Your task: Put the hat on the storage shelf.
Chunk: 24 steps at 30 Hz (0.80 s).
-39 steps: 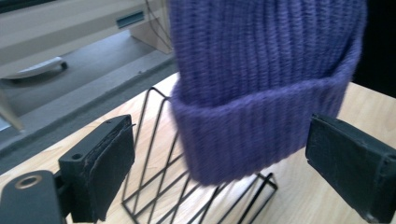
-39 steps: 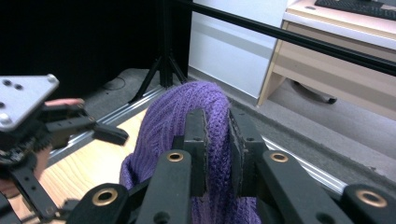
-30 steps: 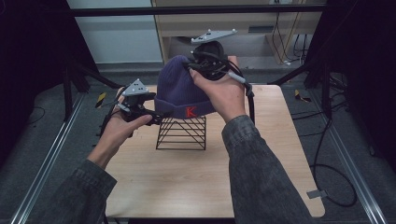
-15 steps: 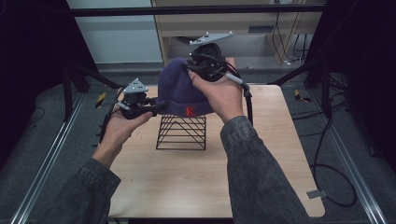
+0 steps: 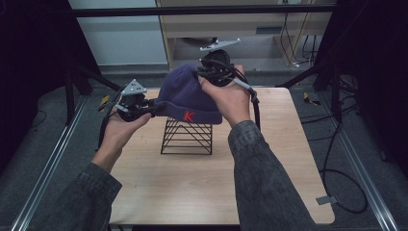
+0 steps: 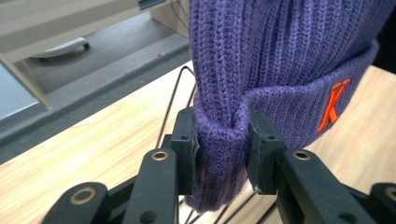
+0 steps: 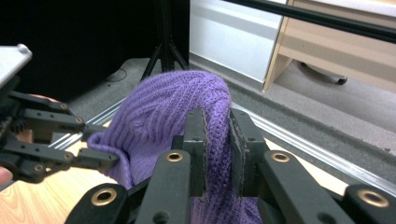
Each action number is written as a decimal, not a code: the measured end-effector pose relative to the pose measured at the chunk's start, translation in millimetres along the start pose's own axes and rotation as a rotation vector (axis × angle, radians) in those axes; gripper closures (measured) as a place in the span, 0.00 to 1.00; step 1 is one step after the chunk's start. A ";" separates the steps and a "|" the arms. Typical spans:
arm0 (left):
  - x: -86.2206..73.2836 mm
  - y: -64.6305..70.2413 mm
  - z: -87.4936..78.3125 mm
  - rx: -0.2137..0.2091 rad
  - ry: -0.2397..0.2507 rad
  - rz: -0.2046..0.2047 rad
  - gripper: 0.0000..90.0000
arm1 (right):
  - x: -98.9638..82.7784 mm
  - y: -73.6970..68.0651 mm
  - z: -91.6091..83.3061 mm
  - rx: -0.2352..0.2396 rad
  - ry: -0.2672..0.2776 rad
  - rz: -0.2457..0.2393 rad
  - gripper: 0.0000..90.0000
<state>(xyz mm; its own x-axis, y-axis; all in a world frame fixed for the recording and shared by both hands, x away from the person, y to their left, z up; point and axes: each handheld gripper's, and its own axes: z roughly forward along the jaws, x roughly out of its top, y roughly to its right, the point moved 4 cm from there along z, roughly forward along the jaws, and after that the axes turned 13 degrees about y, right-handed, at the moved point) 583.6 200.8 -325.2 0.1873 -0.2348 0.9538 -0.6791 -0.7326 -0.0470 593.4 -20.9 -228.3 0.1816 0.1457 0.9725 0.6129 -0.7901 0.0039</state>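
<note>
The table (image 5: 269, 163) carries a black wire rack (image 5: 186, 137) at its middle. The purple beanie (image 5: 185, 96) has risen slightly since a second ago, hanging just over the rack, probably being lifted away. Left gripper (image 6: 223, 151) pinches its folded cuff; right gripper (image 7: 216, 140) clamps the far crown, seen close in the gripper views.
</note>
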 end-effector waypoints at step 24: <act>-32.7 -9.0 -6.6 0.005 -0.041 -0.019 0.75 | -26.2 -13.5 18.5 0.040 -0.076 -0.036 0.87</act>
<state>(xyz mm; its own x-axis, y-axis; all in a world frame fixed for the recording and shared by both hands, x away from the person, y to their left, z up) 578.8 219.3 -354.1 0.2295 -0.2468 0.9415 -0.6718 -0.7401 -0.0303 594.5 -3.0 -258.2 0.2159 0.2196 0.9514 0.6500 -0.7594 0.0277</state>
